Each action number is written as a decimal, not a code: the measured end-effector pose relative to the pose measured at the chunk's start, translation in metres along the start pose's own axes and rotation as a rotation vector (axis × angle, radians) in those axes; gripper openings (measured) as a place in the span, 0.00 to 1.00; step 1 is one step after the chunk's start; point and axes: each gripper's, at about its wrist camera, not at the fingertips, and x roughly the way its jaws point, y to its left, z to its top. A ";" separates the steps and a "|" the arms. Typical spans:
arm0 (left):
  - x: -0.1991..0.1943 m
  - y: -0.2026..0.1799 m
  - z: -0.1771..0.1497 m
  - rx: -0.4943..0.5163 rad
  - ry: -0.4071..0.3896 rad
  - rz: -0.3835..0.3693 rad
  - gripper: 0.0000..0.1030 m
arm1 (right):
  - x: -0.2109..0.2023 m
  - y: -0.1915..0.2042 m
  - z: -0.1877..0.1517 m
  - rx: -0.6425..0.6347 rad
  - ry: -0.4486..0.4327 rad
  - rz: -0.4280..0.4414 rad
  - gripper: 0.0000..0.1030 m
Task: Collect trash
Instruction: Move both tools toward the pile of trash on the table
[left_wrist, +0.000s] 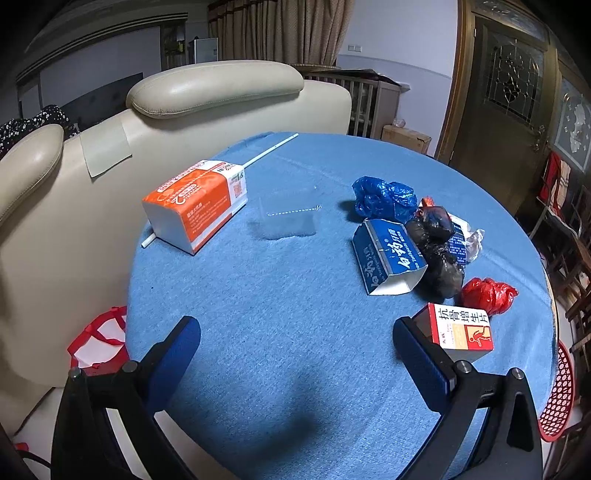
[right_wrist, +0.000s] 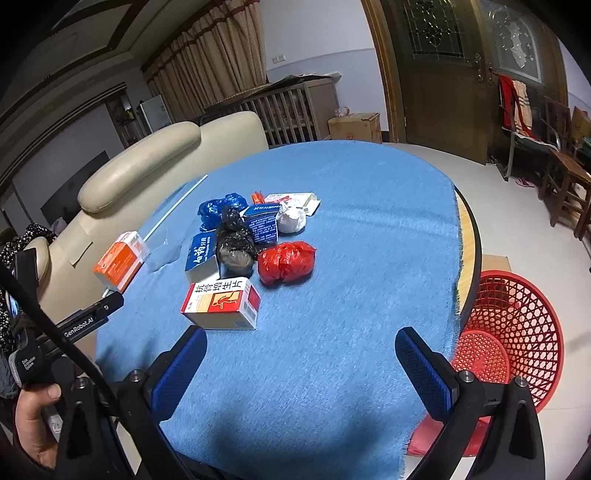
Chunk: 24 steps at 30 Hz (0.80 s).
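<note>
Left wrist view: the left gripper (left_wrist: 295, 354) stands fully spread over the blue tablecloth (left_wrist: 288, 288), gripping nothing. Its right-hand finger (left_wrist: 421, 365) overlaps the near corner of a red-and-white medicine box (left_wrist: 461, 332); contact cannot be confirmed. The trash cluster lies at about 1 o'clock from the gripper: a blue toothpaste carton (left_wrist: 386, 258), a black bag (left_wrist: 439, 251), a blue bag (left_wrist: 384, 199) and a red bag (left_wrist: 487, 295). An orange tissue pack (left_wrist: 195, 203) sits at 11 o'clock, on a white straw (left_wrist: 271, 149).

Right wrist view: the right gripper (right_wrist: 301, 360) is likewise wide open and empty, above bare cloth. The medicine box (right_wrist: 221, 302) lies at 11 o'clock, just beyond the left-hand finger (right_wrist: 181, 373). A red mesh basket (right_wrist: 517, 332) stands on the floor at 3 o'clock, beside the table's edge.
</note>
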 end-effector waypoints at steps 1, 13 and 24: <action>0.000 0.001 0.000 -0.002 0.000 -0.001 1.00 | -0.001 0.001 0.000 -0.002 0.001 0.000 1.00; 0.002 0.012 -0.002 -0.022 0.004 0.004 1.00 | 0.008 0.019 -0.004 -0.058 -0.015 -0.009 1.00; 0.005 0.028 -0.004 -0.052 0.009 0.008 1.00 | 0.014 0.035 0.001 -0.054 -0.025 0.021 1.00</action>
